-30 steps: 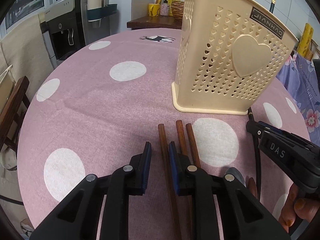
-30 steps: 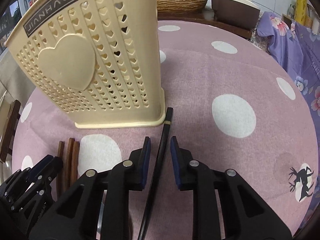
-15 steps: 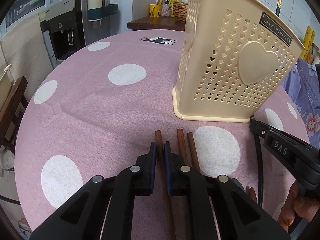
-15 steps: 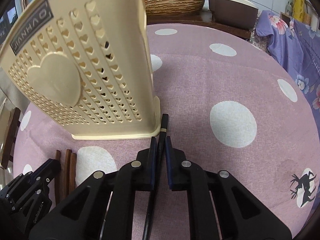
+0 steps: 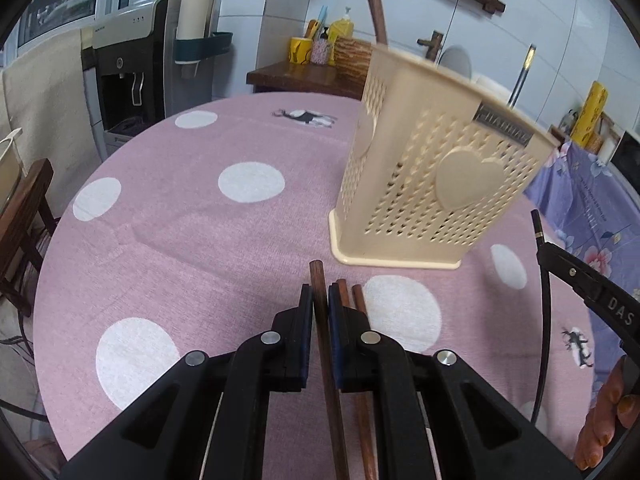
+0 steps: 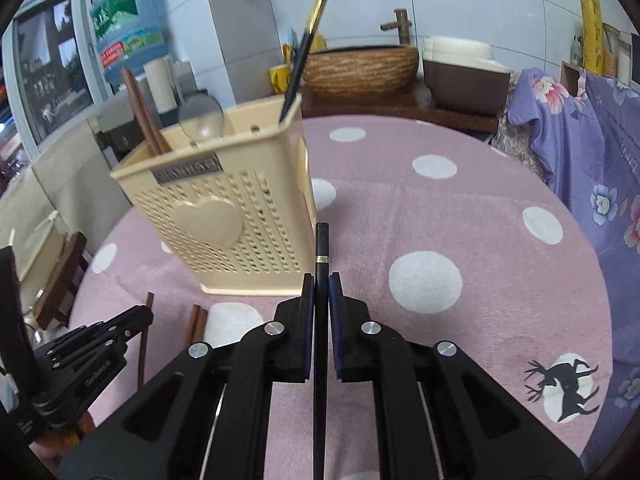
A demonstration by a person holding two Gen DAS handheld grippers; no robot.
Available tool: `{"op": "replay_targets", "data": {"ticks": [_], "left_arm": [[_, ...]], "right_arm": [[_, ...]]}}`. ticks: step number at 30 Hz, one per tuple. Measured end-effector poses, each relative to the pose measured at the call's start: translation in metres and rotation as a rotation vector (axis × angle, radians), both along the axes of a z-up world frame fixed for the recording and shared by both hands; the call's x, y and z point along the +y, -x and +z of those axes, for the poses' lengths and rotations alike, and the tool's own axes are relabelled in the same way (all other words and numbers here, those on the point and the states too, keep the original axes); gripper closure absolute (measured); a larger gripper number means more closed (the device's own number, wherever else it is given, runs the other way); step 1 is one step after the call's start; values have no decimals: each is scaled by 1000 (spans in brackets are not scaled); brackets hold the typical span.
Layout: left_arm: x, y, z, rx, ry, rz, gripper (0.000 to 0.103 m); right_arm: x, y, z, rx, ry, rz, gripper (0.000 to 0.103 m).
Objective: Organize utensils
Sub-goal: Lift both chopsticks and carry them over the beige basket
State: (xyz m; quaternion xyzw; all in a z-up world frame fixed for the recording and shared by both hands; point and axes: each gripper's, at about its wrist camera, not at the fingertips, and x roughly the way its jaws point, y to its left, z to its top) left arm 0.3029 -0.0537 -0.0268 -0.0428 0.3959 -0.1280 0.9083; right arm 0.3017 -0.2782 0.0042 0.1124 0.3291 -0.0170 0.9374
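My left gripper (image 5: 320,305) is shut on a brown wooden chopstick (image 5: 318,280), held just above the pink dotted tablecloth (image 5: 192,240). Two more brown chopsticks (image 5: 356,300) lie on the cloth right beside it. The cream perforated holder (image 5: 432,184) stands upright just beyond them. My right gripper (image 6: 321,292) is shut on a black chopstick (image 6: 322,248) whose tip points at the holder (image 6: 224,208). Inside the holder stand brown chopsticks (image 6: 142,108), a spoon (image 6: 200,120) and another black chopstick (image 6: 304,52). The left gripper (image 6: 80,352) shows at the lower left of the right wrist view.
A water dispenser (image 5: 128,64) and a wooden chair (image 5: 24,216) stand left of the round table. Behind it is a counter with a woven-look basin (image 6: 360,68) and a brown pot (image 6: 464,84). Purple floral fabric (image 6: 580,140) hangs at the right.
Both grippers have shut, the left on a brown chopstick and the right on the black one. Both have risen from the cloth, the right more, so the holder's top now shows.
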Motion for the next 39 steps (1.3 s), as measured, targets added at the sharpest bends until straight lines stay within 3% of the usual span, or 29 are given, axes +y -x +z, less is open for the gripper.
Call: {"op": "replay_targets", "data": {"ticks": [14, 29, 34, 39], "left_arm": [[20, 49, 98, -257, 83, -86, 94], [20, 55, 127, -292, 74, -121, 95], [18, 52, 165, -372, 60, -121, 95], [9, 43, 225, -446, 75, -141, 95]], "right_arm": [[-22, 64, 83, -175, -69, 106, 95], [-12, 71, 115, -211, -32, 179, 95], [-10, 64, 157, -254, -26, 220, 95], [-5, 52, 217, -336, 17, 219, 95]]}}
